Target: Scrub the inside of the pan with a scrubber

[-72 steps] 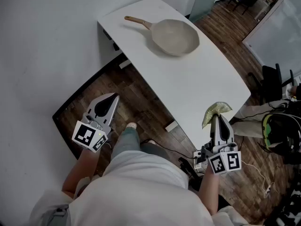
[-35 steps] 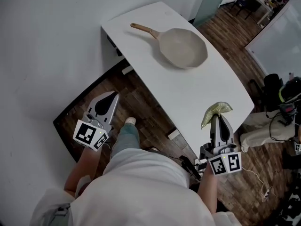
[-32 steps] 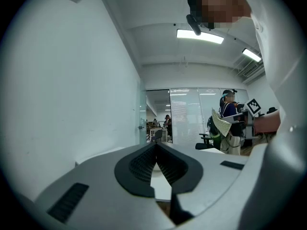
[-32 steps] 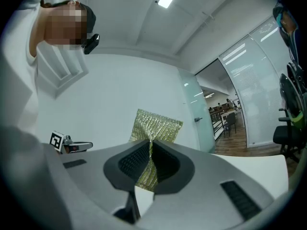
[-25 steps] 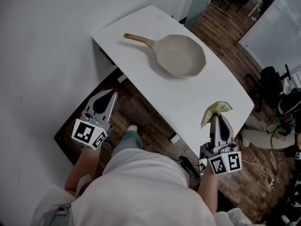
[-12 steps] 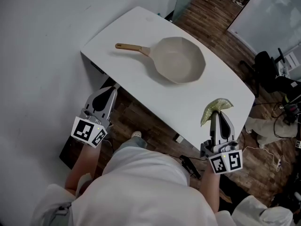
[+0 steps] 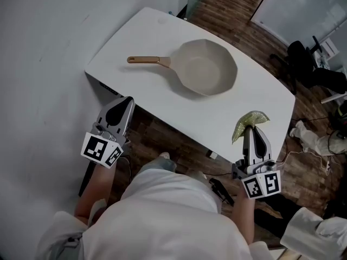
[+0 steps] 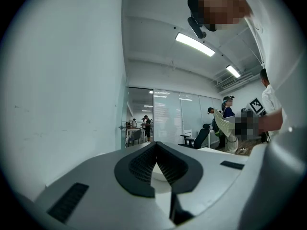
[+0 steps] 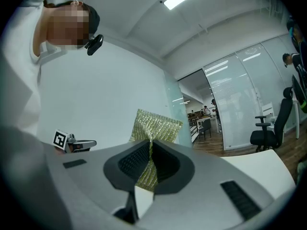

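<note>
A white table (image 7: pixel 157 34) stands on a dark wooden floor (image 7: pixel 162 140), with one end close to a plain white wall (image 7: pixel 38 47). The pan (image 7: pixel 205 72) lies near the middle of the tabletop. It is pale beige, sits right way up, and I see nothing in its bowl. Its tan handle (image 7: pixel 145 60) points toward the wall end.

The scrubber (image 7: pixel 246 124) is a yellow-green mesh pad, well apart from the pan. From my head view it sits over the table's near edge, toward the end away from the wall. The right gripper (image 7: pixel 248 131) has it. In the right gripper view the jaws are pressed together on the mesh, which fans out past the tips, and a fold of it shows between the pads below.

The left gripper (image 7: pixel 128 99) is held off the near edge at the wall end, over the floor. In the left gripper view its jaws are fully together with nothing between them. The person's white shirt (image 7: pixel 162 215) fills the bottom of the head view. A dark office chair (image 7: pixel 303 64) stands beyond the far end of the table, and the gripper views show glass partitions (image 9: pixel 240 104) and ceiling strip lights.
</note>
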The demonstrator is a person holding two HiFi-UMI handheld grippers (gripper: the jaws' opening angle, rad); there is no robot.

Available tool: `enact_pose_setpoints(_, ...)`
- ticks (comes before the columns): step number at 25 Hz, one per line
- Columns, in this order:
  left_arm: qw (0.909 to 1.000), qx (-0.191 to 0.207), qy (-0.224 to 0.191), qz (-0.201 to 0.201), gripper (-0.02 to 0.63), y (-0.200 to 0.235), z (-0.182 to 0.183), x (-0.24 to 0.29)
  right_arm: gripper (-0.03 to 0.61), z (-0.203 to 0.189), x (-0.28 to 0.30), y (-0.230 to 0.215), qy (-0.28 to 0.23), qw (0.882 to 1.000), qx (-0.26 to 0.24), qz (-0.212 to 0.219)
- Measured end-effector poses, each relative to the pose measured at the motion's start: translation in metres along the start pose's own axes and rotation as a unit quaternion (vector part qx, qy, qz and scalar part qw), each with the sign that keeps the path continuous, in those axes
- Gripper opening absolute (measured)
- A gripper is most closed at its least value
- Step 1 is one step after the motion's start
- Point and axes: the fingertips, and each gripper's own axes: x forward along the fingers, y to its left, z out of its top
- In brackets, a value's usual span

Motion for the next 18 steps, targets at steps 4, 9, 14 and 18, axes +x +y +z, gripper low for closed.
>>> enact_pose_setpoints(4, 0.9999, -0.005, 0.002, -0.012, 0.012, 0.011, -0.005, 0.002, 0.032, -0.002, 0.003, 0.008, -0.003, 1.0, -0.001, -0.014)
enact_pose_setpoints(9, 0.9998, -0.007, 0.0, -0.021, 0.012, 0.018, -0.007, 0.003, 0.032, -0.002, 0.003, 0.014, -0.005, 1.0, -0.004, -0.025)
enact_pose_setpoints(14, 0.9996, -0.007, -0.001, -0.026, 0.012, 0.027, -0.008, -0.001, 0.032, -0.001, 0.004, 0.019, -0.012, 0.999, -0.003, -0.035)
enact_pose_setpoints(18, 0.9998, -0.005, -0.003, -0.018, 0.012, 0.034, -0.006, -0.007, 0.032, -0.001, 0.007, 0.025, -0.014, 0.999, -0.002, -0.032)
